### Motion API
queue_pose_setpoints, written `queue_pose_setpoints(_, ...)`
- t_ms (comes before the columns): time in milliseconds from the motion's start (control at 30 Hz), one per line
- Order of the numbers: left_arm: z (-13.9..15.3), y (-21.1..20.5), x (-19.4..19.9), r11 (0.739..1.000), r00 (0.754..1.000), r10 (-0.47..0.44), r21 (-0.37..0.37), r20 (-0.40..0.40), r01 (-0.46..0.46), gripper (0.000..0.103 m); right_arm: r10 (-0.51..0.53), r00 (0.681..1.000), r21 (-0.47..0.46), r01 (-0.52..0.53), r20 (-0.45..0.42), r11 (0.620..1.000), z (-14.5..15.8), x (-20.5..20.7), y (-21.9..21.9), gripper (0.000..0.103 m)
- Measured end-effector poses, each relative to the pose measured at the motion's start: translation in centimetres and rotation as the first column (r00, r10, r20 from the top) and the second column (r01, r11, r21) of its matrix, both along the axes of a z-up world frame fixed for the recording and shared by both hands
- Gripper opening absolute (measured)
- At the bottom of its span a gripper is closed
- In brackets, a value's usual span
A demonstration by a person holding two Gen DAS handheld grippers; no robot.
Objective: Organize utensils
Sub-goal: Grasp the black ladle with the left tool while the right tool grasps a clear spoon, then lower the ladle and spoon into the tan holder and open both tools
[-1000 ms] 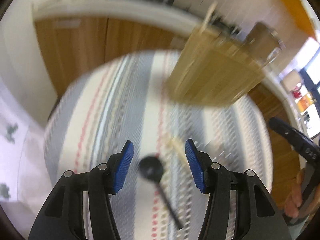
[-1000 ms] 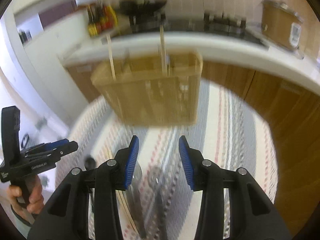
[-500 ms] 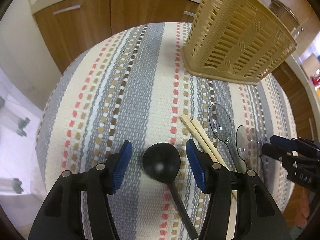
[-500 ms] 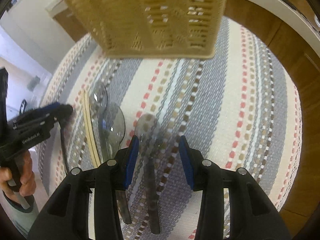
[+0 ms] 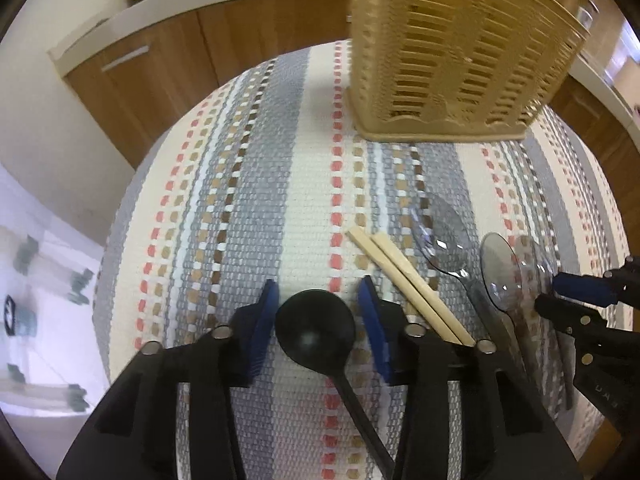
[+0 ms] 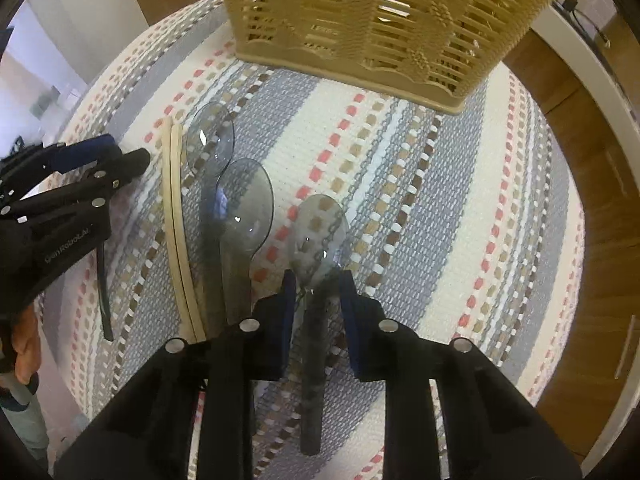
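Left gripper (image 5: 316, 322) low over the striped woven mat (image 5: 248, 208), jaws apart, straddling the bowl of the black ladle-style spoon (image 5: 315, 330); left pad looks touching or nearly touching the bowl edge, right pad a small gap off, nothing clamped. Spoon lies flat on mat, handle running back under the gripper toward lower right. Just right of it: pair of wooden chopsticks (image 5: 404, 270) side by side, flat, angled, rear ends hidden behind the right finger. Next right: clear plastic spoon (image 5: 442, 236), then a second clear spoon (image 5: 500, 272), bowls pointing toward the basket, handles overlapping, partly blurred. Third clear spoon (image 6: 320, 236) is farthest right. Right gripper (image 6: 318, 292) down at mat level, jaws parted, flanking that spoon's neck just behind the bowl; small gaps both sides, not gripping. Spoon handle runs back between the fingers. In right wrist view, the left gripper (image 6: 120, 156) shows at far left, person's hand (image 6: 24, 348) below it, partly cut off. Tan slotted plastic utensil basket (image 5: 452, 52) stands upright at far edge of mat, well apart from all utensils; contents can't be made out. Wooden cabinets (image 5: 168, 76) behind.
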State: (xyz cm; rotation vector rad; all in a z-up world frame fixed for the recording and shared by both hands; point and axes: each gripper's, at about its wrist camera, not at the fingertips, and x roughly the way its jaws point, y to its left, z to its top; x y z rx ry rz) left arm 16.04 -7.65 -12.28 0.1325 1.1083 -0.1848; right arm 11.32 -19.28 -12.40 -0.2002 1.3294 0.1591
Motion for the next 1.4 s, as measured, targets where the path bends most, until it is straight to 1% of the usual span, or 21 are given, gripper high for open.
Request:
queue_pose_setpoints(67, 0.1, -0.4, -0.1, 1.000, 1.000, -0.007, 0.012, 0.005, 0.007, 0.034, 0.000, 1.000, -0.002, 0.000, 0.001, 1.000, 0.1, -0.2, 0.5, 0.010)
queue_pose_setpoints(167, 0.2, -0.2, -0.1, 1.000, 1.000, -0.018, -0.006, 0.003, 0.018, 0.034, -0.007, 1.000, 0.029, 0.007, 0.004, 1.000, 0.3, -0.3, 0.2, 0.010)
queue_pose_setpoints(200, 0.3, 0.0, -0.2, 0.999, 1.000, -0.025, -0.023, 0.001, 0.025, 0.033, -0.011, 1.000, 0.039, 0.011, 0.007, 0.999, 0.4, -0.4, -0.1, 0.010)
queue_pose_setpoints(300, 0.6, 0.6, -0.2, 0.990, 0.998, -0.056, -0.129, -0.011, 0.054, 0.033, -0.031, 0.999, 0.067, 0.029, 0.028, 0.997, 0.6, -0.9, -0.9, 0.010)
queue_pose_setpoints(333, 0.8, 0.8, -0.2, 0.987, 0.998, -0.059, -0.149, -0.009, 0.057, 0.033, -0.037, 0.999, 0.078, 0.035, 0.032, 0.996, 0.8, -1.0, -1.1, 0.010)
queue_pose_setpoints(500, 1.9, 1.1, -0.6, 0.983, 0.998, -0.063, -0.173, 0.029, 0.067, 0.033, -0.070, 0.995, 0.129, 0.061, 0.065, 0.990, 2.1, -1.5, -2.8, 0.010)
queue_pose_setpoints(567, 2.3, 0.9, -0.7, 0.981, 0.997, -0.064, -0.181, 0.049, 0.071, 0.033, -0.074, 0.993, 0.165, 0.059, 0.088, 0.984, 2.8, -1.8, -3.2, 0.010)
queue_pose_setpoints(633, 3.2, 1.0, -1.0, 0.978, 0.995, -0.070, -0.192, 0.077, 0.084, 0.033, -0.079, 0.991, 0.190, 0.057, 0.112, 0.980, 3.3, -2.0, -4.1, 0.010)
queue_pose_setpoints(733, 4.7, 1.3, -1.5, 0.971, 0.988, -0.082, -0.212, 0.132, 0.109, 0.033, -0.093, 0.982, 0.252, 0.050, 0.161, 0.966, 4.8, -2.8, -5.2, 0.010)
queue_pose_setpoints(833, 7.1, 1.5, -2.8, 0.963, 0.968, -0.094, -0.224, 0.233, 0.147, 0.033, -0.114, 0.963, 0.311, 0.034, 0.243, 0.950, 6.8, -4.2, -6.2, 0.010)
queue_pose_setpoints(867, 7.6, 1.4, -3.1, 0.962, 0.963, -0.094, -0.227, 0.254, 0.154, 0.033, -0.123, 0.955, 0.332, 0.028, 0.268, 0.943, 7.5, -4.5, -6.4, 0.010)
queue_pose_setpoints(900, 8.3, 1.4, -3.4, 0.961, 0.956, -0.092, -0.227, 0.278, 0.159, 0.033, -0.128, 0.950, 0.346, 0.023, 0.285, 0.938, 7.5, -4.7, -6.5, 0.010)
queue_pose_setpoints(967, 9.7, 1.1, -3.7, 0.959, 0.939, -0.092, -0.224, 0.330, 0.173, 0.033, -0.142, 0.934, 0.380, 0.007, 0.329, 0.925, 8.7, -4.9, -6.5, 0.010)
queue_pose_setpoints(1033, 11.2, 1.1, -3.8, 0.957, 0.922, -0.089, -0.225, 0.377, 0.184, 0.033, -0.150, 0.917, 0.389, -0.006, 0.369, 0.921, 9.5, -4.1, -6.2, 0.010)
queue_pose_setpoints(1167, 14.6, 1.2, -3.8, 0.953, 0.881, -0.065, -0.231, 0.468, 0.194, 0.033, -0.175, 0.874, 0.415, -0.034, 0.454, 0.909, 12.5, -4.0, -6.4, 0.010)
queue_pose_setpoints(1267, 17.3, 0.9, -3.3, 0.954, 0.847, -0.036, -0.235, 0.531, 0.188, 0.033, -0.198, 0.831, 0.437, -0.059, 0.520, 0.898, 14.9, -3.7, -6.8, 0.010)
queue_pose_setpoints(1300, 18.3, 0.8, -3.0, 0.955, 0.830, -0.025, -0.233, 0.557, 0.185, 0.033, -0.210, 0.806, 0.444, -0.073, 0.553, 0.893, 16.1, -3.4, -6.9, 0.010)
queue_pose_setpoints(1333, 19.0, 0.7, -2.8, 0.956, 0.817, -0.018, -0.230, 0.576, 0.183, 0.033, -0.217, 0.789, 0.449, -0.083, 0.575, 0.890, 16.6, -3.1, -7.0, 0.010)
queue_pose_setpoints(1367, 20.0, 0.4, -2.5, 0.958, 0.797, -0.008, -0.223, 0.604, 0.178, 0.033, -0.224, 0.774, 0.454, -0.091, 0.592, 0.887, 17.3, -3.0, -7.2, 0.010)
queue_pose_setpoints(1400, 20.9, 0.1, -2.2, 0.961, 0.776, 0.000, -0.213, 0.631, 0.174, 0.033, -0.238, 0.750, 0.464, -0.103, 0.617, 0.880, 18.3, -2.5, -7.3, 0.010)
